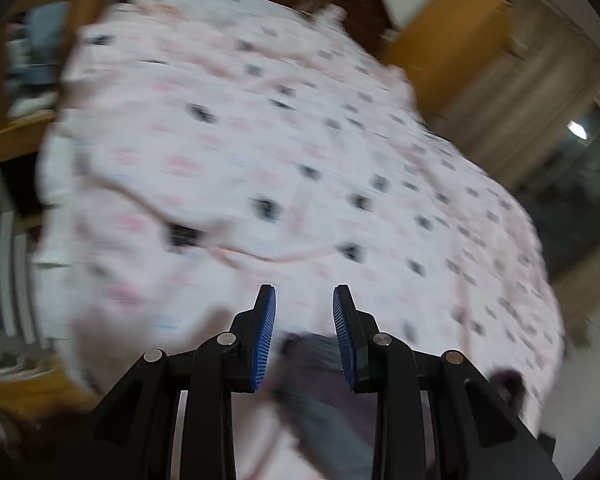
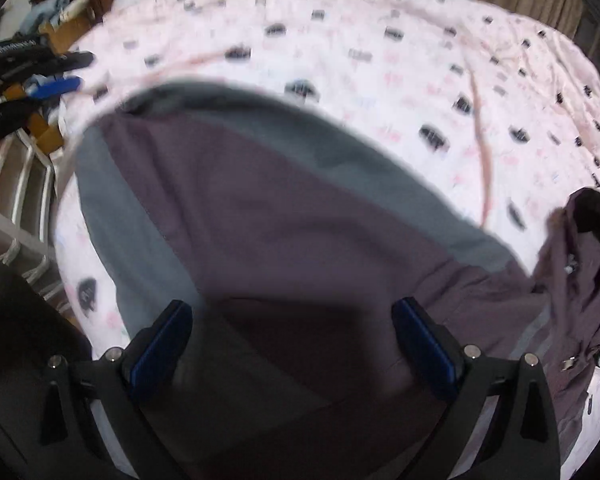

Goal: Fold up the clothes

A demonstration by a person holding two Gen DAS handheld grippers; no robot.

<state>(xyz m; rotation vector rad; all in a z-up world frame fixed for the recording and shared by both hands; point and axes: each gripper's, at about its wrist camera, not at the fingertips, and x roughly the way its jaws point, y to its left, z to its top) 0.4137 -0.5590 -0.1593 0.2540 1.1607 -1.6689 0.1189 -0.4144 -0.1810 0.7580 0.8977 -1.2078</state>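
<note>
The garment [image 2: 284,216], a purple-and-grey piece with a grey lining or inner face showing along its far and left edges, lies spread on the pink patterned bedspread [image 2: 380,64], and in the right wrist view it fills the near and middle ground directly ahead of the right gripper [image 2: 292,344]. That gripper's jaws stand wide apart with nothing between the pads, hovering over the near part of the cloth, whose long axis appears to run from the far left toward the near right, where it ends in a bunched, darker section with snaps or buttons [image 2: 572,280] near the right edge of the bed. The left gripper [image 1: 304,336] is over the left side of the bed; its jaws are parted to a narrower gap, and no cloth is between them, though a dark strip of the garment [image 1: 320,392] shows below and just beyond its fingers. Both views are blurred, so fine folds cannot be read. Judging by position, the right gripper is the nearer to the body of the garment and to its bunched right end, while the left gripper, seen at the far left of the right wrist view [image 2: 40,68], sits off the cloth's left end. Whether the flat portion is one layer or already doubled over cannot be told.
</note>
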